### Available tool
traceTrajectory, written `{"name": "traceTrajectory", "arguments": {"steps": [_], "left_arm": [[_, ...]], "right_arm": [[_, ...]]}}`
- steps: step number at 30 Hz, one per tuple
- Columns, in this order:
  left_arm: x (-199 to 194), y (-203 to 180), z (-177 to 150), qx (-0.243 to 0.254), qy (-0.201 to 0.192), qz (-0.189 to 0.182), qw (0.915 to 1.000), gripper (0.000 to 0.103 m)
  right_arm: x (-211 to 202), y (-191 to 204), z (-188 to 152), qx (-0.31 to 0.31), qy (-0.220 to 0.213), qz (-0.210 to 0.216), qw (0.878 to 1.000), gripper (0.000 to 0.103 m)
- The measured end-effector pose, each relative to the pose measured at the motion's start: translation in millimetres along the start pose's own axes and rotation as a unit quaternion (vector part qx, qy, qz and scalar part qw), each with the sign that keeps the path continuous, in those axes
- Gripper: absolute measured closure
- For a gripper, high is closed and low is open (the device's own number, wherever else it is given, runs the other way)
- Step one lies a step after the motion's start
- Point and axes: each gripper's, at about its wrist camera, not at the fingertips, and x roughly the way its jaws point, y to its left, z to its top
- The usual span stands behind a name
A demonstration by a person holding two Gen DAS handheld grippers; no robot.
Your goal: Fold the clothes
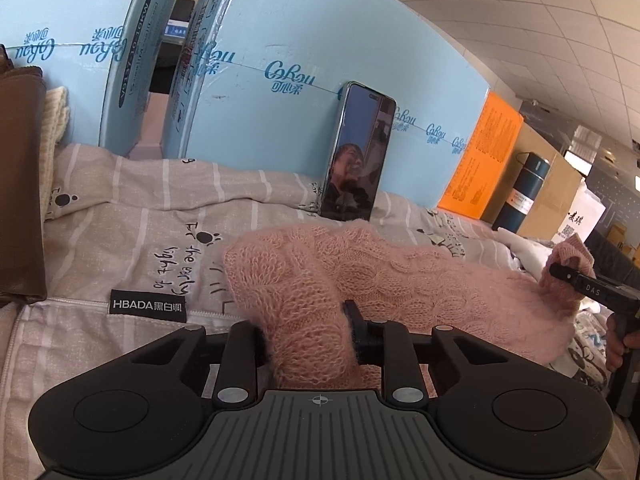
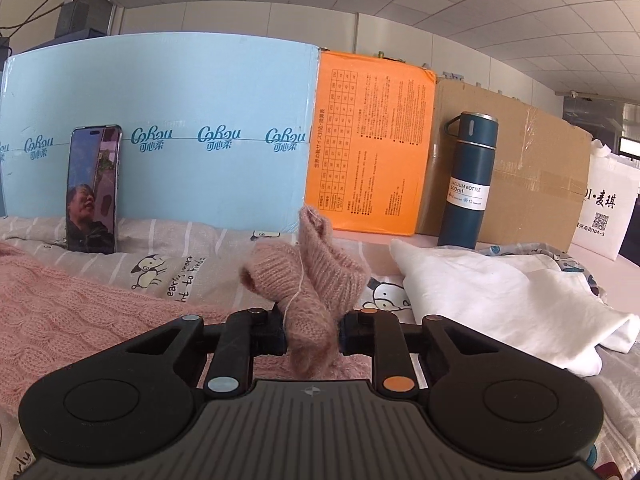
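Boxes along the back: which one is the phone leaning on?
The light blue box behind the phone; the orange box and brown cardboard box stand further right.

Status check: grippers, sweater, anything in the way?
Left gripper shut on pink sweater. Right gripper shut on its ribbed cuff. Sweater partly lifted off the bedsheet. White cloth close right; phone behind.

The left tongs' (image 1: 308,330) fingertips are buried in the pink sweater (image 1: 400,280), so their pads cannot be seen. Left of the sweater, a brown leather item (image 1: 20,184) is cut by the frame edge. Right of the sweater, the white cloth (image 2: 500,304) hides part of a patterned fabric (image 2: 568,258). The right tongs' (image 2: 312,330) fingertips vanish under the bunched knit cuff (image 2: 308,272). The print on the orange box (image 2: 372,152) behind is too small to read.
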Motion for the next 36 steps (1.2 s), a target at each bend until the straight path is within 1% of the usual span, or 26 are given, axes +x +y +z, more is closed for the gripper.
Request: {"name": "traceTrajectory", "arguments": {"steps": [3,6,10,14,15,16,19,21,23,24,25,26,27,29,30,31,32,33,34,36], "left_arm": [[-8,-4,2,0.013,-0.025,0.013,0.9995,0.084],[-15,-9,6,0.037,-0.049,0.036,0.9975,0.085],[-27,-11,14,0.056,-0.083,0.062,0.9931,0.085],[-40,-6,28,0.057,-0.113,0.096,0.9872,0.085],[-40,-3,31,0.054,-0.111,0.099,0.9873,0.085],[-38,2,31,0.049,-0.101,0.1,0.9887,0.085],[-27,19,31,0.035,-0.059,0.097,0.9929,0.085],[-16,27,26,0.035,-0.027,0.095,0.9944,0.082],[-9,31,22,0.052,-0.005,0.104,0.9932,0.076],[-9,31,23,0.062,-0.002,0.108,0.9922,0.068],[-9,31,25,0.072,-0.001,0.113,0.991,0.063],[-11,31,29,0.086,-0.005,0.12,0.9891,0.047],[-12,30,33,0.1,-0.01,0.128,0.9867,0.034],[-14,26,43,0.139,-0.019,0.135,0.9809,0.025],[-14,23,49,0.158,-0.02,0.131,0.9786,0.024],[-13,21,54,0.176,-0.02,0.125,0.9763,0.023],[-10,18,60,0.192,-0.018,0.111,0.9749,0.019],[-6,16,64,0.204,-0.014,0.092,0.9744,0.015],[-1,13,67,0.215,-0.006,0.07,0.974,0.014],[12,8,70,0.235,0.021,0.024,0.9715,0.014]], "right_arm": [[-4,-18,7,0.045,-0.018,-0.021,0.999,0.085],[-8,-38,17,0.084,-0.033,-0.033,0.995,0.085],[-11,-58,33,0.12,-0.048,-0.027,0.991,0.086],[-12,-60,48,0.139,-0.06,-0.006,0.989,0.086],[-12,-60,51,0.143,-0.061,0.0,0.988,0.086],[-9,-61,50,0.146,-0.054,0.003,0.988,0.086],[5,-63,37,0.15,-0.014,0.006,0.989,0.086],[14,-65,28,0.152,0.012,0.007,0.988,0.086],[23,-66,19,0.155,0.038,0.009,0.987,0.085],[28,-68,14,0.154,0.051,0.004,0.987,0.083],[31,-70,10,0.151,0.059,-0.005,0.987,0.078],[33,-72,6,0.148,0.066,-0.016,0.987,0.068],[35,-73,4,0.142,0.068,-0.035,0.987,0.065],[38,-75,1,0.128,0.068,-0.084,0.986,0.056],[39,-77,0,0.125,0.065,-0.11,0.984,0.054],[39,-80,-1,0.125,0.059,-0.13,0.982,0.048],[38,-83,-2,0.125,0.053,-0.145,0.98,0.044],[36,-85,-3,0.125,0.046,-0.16,0.978,0.044],[34,-87,-3,0.129,0.036,-0.157,0.978,0.043],[25,-90,-1,0.146,0.009,-0.113,0.983,0.039]]}}
